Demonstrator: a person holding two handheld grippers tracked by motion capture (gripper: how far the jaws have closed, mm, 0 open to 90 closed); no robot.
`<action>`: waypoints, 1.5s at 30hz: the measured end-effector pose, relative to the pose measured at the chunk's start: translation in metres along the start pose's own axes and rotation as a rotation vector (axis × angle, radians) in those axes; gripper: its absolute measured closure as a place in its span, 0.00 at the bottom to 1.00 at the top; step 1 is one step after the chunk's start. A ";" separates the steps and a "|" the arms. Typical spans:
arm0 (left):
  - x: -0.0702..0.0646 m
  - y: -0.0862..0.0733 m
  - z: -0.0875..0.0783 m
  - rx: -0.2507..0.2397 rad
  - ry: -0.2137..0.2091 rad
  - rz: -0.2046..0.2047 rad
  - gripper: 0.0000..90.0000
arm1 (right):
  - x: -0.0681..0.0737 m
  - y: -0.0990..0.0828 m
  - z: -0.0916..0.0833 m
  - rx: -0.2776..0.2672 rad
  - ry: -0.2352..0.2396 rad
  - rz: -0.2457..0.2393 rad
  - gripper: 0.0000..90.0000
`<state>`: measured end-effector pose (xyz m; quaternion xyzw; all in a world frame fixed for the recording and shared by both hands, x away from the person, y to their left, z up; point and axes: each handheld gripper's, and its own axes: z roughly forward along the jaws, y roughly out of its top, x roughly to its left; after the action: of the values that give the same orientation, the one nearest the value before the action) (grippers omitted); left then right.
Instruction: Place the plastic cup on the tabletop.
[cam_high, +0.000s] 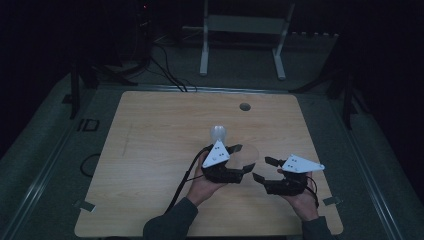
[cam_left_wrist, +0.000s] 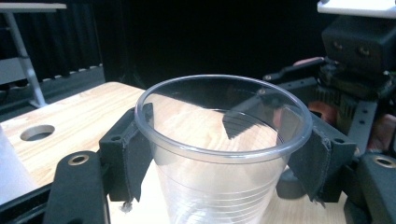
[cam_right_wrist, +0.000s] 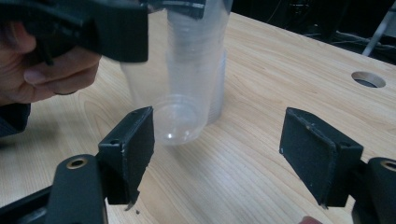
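Two grippers over the wooden table (cam_high: 150, 150), each in a person's hand. Left gripper (cam_left_wrist: 223, 154) is pinching a clear plastic cup (cam_left_wrist: 219, 158): both black pads press on the wall just under the rim, one each side, jaws roughly half spread to fit it. Cup sits right between that gripper's fingertips, mouth facing up and slightly toward its camera, long axis near upright, base pointing down at the tabletop. From the right gripper view the cup (cam_right_wrist: 180, 105) looks held clear of the wood, tilted a little, bottom disc angled toward the right gripper; can't tell for sure whether the base touches the table.

Right gripper (cam_right_wrist: 217, 156) has its jaws spread wide, nothing between the pads, just bare wood. It points at the cup from just beside the left gripper; pads not touching the cup.

Stack of clear cups (cam_right_wrist: 198, 56) stands upright on the table directly behind the held cup as seen from the right gripper, on the far side of the left gripper (cam_high: 240, 160) in the high view, pale top (cam_high: 217, 133) poking out just beyond its grey plate. Round hole (cam_high: 244, 106) in the table well beyond both grippers. Right gripper (cam_high: 264, 169) sits near the left, apart from it.
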<state>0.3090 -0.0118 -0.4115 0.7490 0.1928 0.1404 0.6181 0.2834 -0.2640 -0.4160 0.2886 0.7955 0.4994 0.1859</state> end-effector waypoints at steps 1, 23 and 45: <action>0.000 -0.001 0.001 0.007 -0.001 0.004 0.31 | 0.000 0.000 0.000 -0.001 0.000 0.001 0.29; 0.004 -0.025 -0.003 0.000 0.008 -0.009 0.31 | -0.006 -0.002 -0.004 -0.010 -0.011 0.009 0.29; 0.007 -0.043 -0.017 0.008 0.083 -0.009 0.31 | -0.013 -0.007 -0.012 -0.024 -0.036 0.032 0.29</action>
<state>0.3031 0.0129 -0.4503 0.7442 0.2222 0.1679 0.6071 0.2847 -0.2832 -0.4170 0.3082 0.7813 0.5063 0.1956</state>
